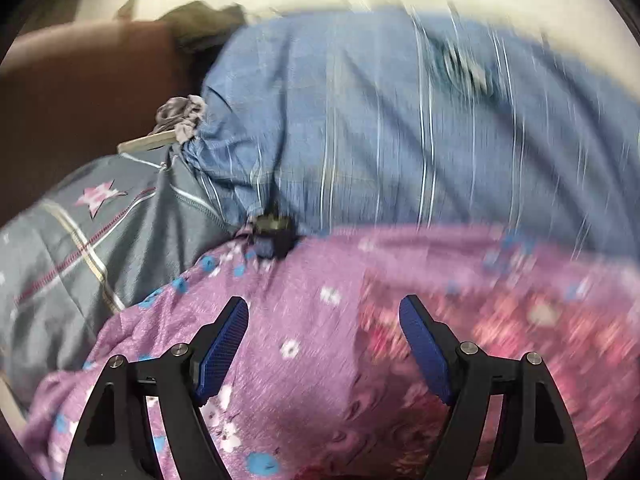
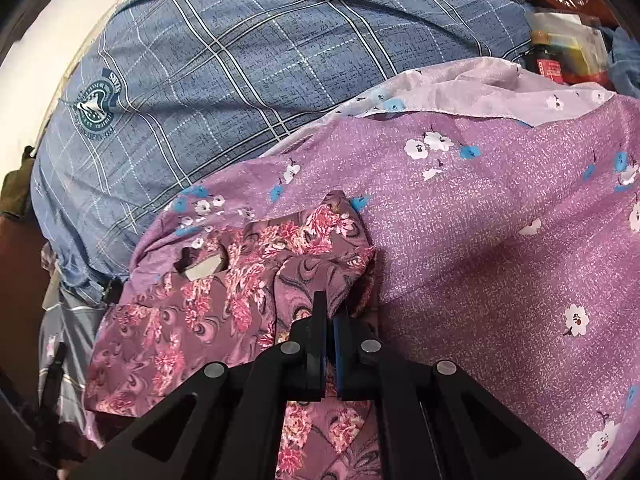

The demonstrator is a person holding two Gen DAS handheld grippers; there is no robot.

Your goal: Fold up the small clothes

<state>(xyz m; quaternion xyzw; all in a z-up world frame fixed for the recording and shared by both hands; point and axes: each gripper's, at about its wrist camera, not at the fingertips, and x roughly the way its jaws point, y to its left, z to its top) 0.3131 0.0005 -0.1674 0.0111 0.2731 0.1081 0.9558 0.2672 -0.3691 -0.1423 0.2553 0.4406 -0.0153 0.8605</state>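
A small mauve garment with pink flowers lies crumpled on a purple flowered sheet. My right gripper is shut on a fold of this garment at its right edge. In the blurred left wrist view the garment shows as a pink patch at the right. My left gripper is open and empty, just above the purple sheet, to the left of the garment.
A blue plaid pillow lies behind the sheet and also shows in the left wrist view. A grey quilt with a pink star lies at the left. Bottles and packets stand at the far right. Brown furniture stands at the far left.
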